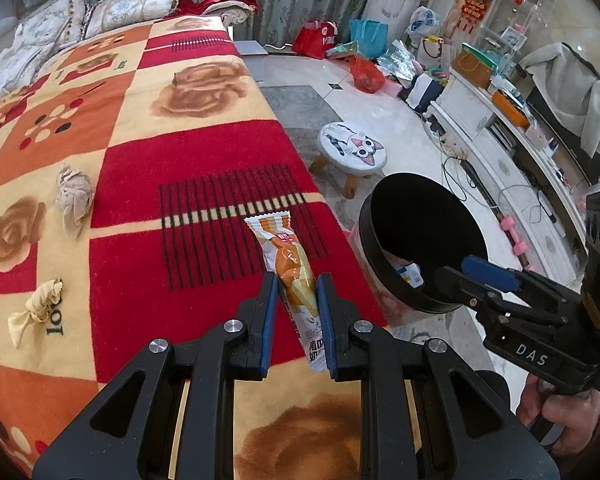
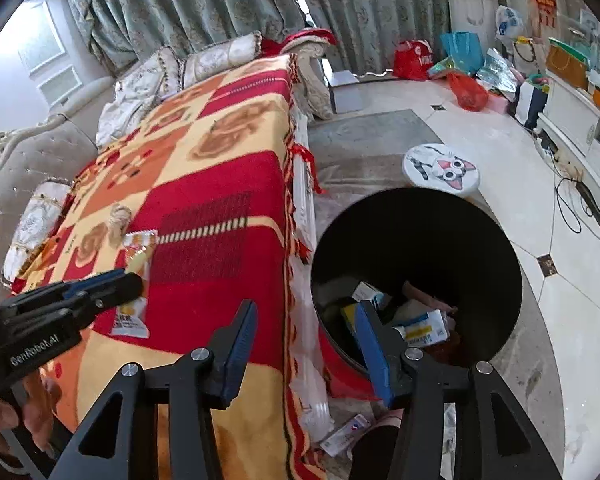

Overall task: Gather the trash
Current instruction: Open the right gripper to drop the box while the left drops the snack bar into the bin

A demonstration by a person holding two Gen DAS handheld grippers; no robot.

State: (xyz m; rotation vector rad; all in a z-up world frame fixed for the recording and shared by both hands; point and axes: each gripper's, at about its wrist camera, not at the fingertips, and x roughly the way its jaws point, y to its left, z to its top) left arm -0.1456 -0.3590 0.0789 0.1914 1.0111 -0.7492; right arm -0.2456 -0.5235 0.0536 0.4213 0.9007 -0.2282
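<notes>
My left gripper [image 1: 298, 284] is shut on an orange and white snack wrapper [image 1: 290, 264] that lies on the red and yellow blanket [image 1: 148, 168] near its right edge. The wrapper also shows in the right wrist view [image 2: 134, 280], with the left gripper [image 2: 134, 280] on it. My right gripper [image 2: 308, 324] is open and empty, one finger over the blanket edge, the other over the rim of a black trash bin [image 2: 416, 240]. The bin [image 1: 416, 240] holds several wrappers. Two crumpled tissues [image 1: 74, 196] [image 1: 38, 308] lie on the blanket to the left.
A cat-face stool [image 1: 352, 146] stands on the tile floor beyond the bin. A small packet [image 2: 346, 434] lies on the floor by the bed. Bags and clutter line the far wall, a white cabinet [image 1: 500, 152] runs along the right.
</notes>
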